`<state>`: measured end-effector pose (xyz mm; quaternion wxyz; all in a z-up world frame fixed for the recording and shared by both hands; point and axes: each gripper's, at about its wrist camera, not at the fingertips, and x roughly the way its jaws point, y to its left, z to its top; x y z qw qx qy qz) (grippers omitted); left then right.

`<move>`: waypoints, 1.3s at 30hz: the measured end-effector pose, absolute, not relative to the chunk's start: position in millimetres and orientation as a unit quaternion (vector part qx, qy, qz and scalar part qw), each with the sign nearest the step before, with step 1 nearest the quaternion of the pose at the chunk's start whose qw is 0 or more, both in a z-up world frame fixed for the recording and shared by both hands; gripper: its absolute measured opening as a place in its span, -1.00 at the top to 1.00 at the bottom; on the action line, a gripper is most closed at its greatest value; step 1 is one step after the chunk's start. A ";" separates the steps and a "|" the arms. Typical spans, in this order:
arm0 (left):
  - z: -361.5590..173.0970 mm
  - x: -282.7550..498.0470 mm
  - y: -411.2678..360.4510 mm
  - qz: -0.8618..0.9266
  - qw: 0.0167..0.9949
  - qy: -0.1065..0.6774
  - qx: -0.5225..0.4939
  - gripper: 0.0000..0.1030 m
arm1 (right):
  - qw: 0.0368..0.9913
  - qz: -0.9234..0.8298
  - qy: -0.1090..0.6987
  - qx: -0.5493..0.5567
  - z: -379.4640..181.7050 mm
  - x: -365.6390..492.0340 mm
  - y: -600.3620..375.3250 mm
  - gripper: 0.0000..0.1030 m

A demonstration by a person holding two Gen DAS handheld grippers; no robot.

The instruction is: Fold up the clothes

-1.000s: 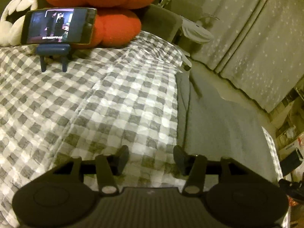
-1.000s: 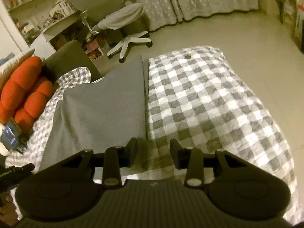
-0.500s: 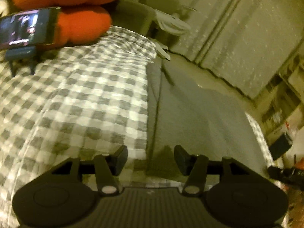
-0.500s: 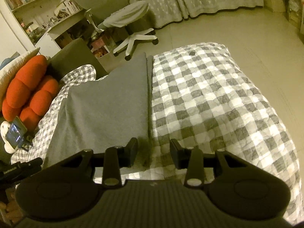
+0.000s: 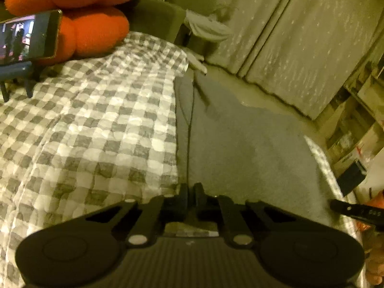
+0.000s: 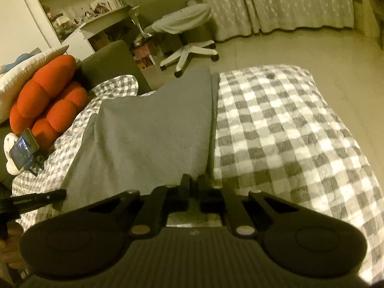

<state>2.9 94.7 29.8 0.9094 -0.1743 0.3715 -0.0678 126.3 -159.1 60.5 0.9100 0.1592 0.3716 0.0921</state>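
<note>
You have one flat grey cloth garment (image 6: 148, 129) spread on the grey-and-white checked bed (image 6: 283, 129). Your left gripper (image 5: 190, 193) and right gripper (image 6: 195, 184), two in all, each pinch shut on the garment's near edge at opposite corners.

Both cameras sit low, close over the bed (image 5: 100, 124), each at one near corner of the grey garment (image 6: 148, 134), facing the curtains (image 6: 300, 2); both show the orange cushion (image 5: 79, 12)
</note>
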 end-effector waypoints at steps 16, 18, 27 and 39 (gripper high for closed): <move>34.6 12.2 99.9 -0.062 0.919 0.347 -0.177 0.30 | 0.910 0.093 0.366 0.173 60.0 134.3 -165.0 0.73; 30.5 20.7 95.8 -0.061 0.919 0.352 -0.166 0.30 | 0.911 0.090 0.363 0.175 59.9 137.7 -166.4 0.73; 17.4 30.5 82.5 -0.076 0.915 0.371 -0.139 0.88 | 0.912 0.079 0.374 0.152 50.6 158.3 -160.0 0.75; 29.9 22.2 92.5 -0.063 0.921 0.343 -0.172 0.88 | 0.908 0.077 0.387 0.141 41.9 159.1 -162.7 0.91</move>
